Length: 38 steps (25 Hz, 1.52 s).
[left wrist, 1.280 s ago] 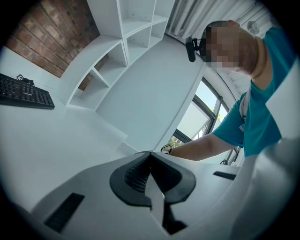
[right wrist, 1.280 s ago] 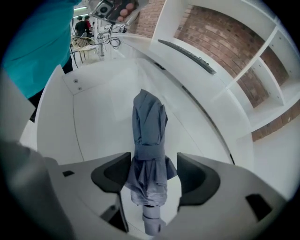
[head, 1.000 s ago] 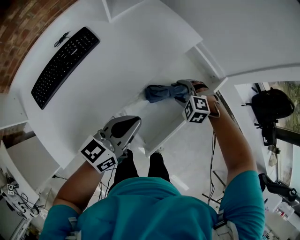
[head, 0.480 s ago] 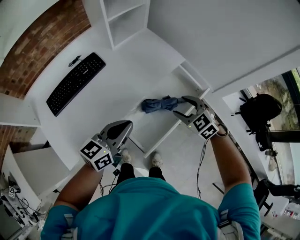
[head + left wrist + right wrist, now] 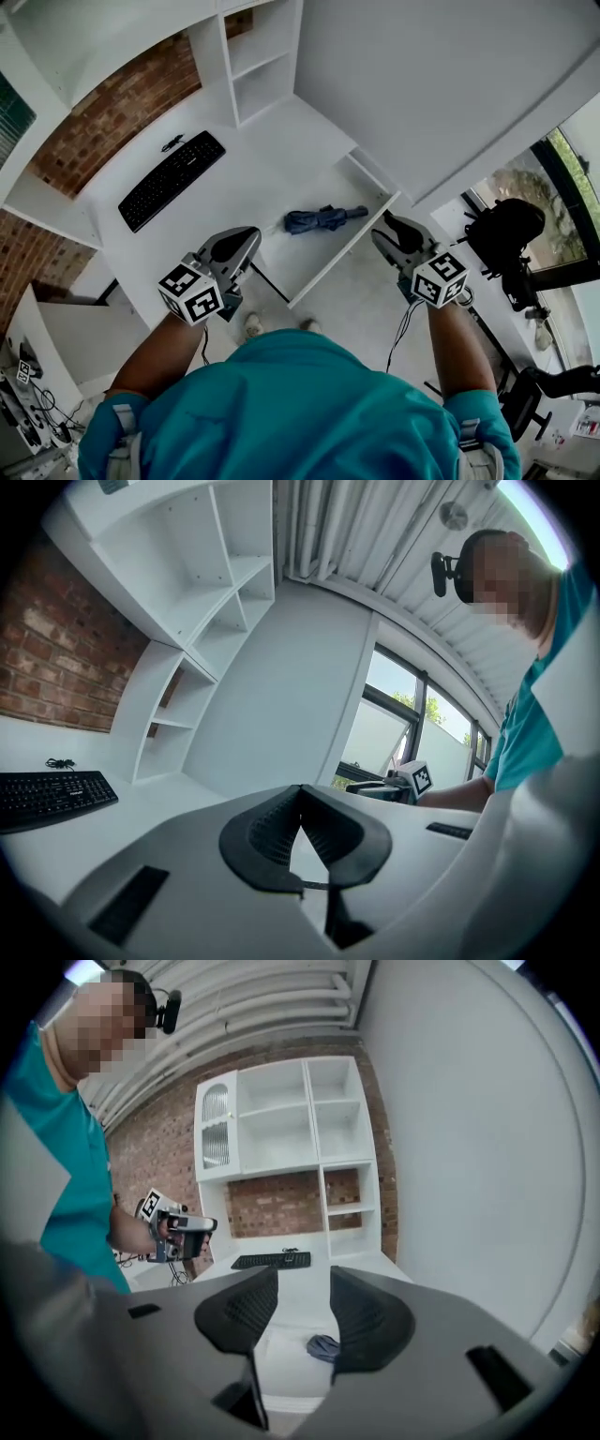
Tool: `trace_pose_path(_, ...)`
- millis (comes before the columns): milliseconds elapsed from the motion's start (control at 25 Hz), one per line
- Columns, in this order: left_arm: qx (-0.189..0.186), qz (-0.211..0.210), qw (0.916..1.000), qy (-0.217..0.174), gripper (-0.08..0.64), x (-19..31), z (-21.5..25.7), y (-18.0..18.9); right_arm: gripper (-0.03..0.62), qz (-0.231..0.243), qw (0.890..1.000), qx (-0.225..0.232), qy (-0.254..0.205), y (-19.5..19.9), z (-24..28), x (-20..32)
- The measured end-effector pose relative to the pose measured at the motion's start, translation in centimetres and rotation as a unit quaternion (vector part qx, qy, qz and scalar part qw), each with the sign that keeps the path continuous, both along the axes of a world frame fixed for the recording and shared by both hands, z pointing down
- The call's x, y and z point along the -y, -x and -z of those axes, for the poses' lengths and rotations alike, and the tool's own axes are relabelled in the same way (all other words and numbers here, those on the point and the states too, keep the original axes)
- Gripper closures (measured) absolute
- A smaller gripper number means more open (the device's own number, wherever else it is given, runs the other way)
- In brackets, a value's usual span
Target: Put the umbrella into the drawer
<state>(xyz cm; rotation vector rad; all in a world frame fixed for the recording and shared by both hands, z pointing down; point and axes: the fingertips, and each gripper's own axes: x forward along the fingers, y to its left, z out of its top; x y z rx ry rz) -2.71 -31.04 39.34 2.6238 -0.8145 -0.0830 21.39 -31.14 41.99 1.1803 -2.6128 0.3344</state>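
Note:
The folded dark blue umbrella (image 5: 317,219) lies inside the open white drawer (image 5: 330,264) under the desk; the right gripper view shows the umbrella (image 5: 323,1346) low between the jaws, far below them. My right gripper (image 5: 387,226) is raised to the right of the drawer's corner, clear of the umbrella. Its jaws (image 5: 302,1281) are closing, a gap still shows and nothing is between them. My left gripper (image 5: 247,238) hovers over the drawer's left front corner, and its jaws (image 5: 300,793) are shut with nothing in them.
A black keyboard (image 5: 172,178) lies on the white desk (image 5: 272,150) behind the drawer. A white shelf unit (image 5: 258,52) stands at the back against a brick wall (image 5: 131,94). A black chair (image 5: 506,234) stands at the right.
Both grippers have risen away from the drawer. The right gripper left the umbrella, which stays in the drawer, and its jaws have narrowed. The head view has risen too.

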Motion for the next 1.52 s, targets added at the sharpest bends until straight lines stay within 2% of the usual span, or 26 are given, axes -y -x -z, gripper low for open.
trace_pose_path(320, -0.004, 0.010, 0.9998, -0.014, 0.545, -3.0, 1.9, 1.1, 0.493, -0.035, 0.996, 0.075, -0.027, 0.8, 4.2, -5.5)
trace_pose_path(520, 0.000, 0.010, 0.9998, -0.014, 0.545, -4.1, 1.7, 1.1, 0.568, -0.075, 0.993, 0.084, -0.029, -0.3, 4.8, -6.7)
trace_pose_path(800, 0.000, 0.012, 0.9998, -0.019, 0.545, -4.5, 1.7, 0.8, 0.569, -0.099, 0.989, 0.110, -0.014, -1.7, 4.2, -7.4)
trace_pose_path(1520, -0.014, 0.033, 0.9992, -0.019, 0.545, -4.2, 1.7, 1.5, 0.571, -0.096, 0.990, 0.105, -0.011, -1.0, 3.3, -6.4)
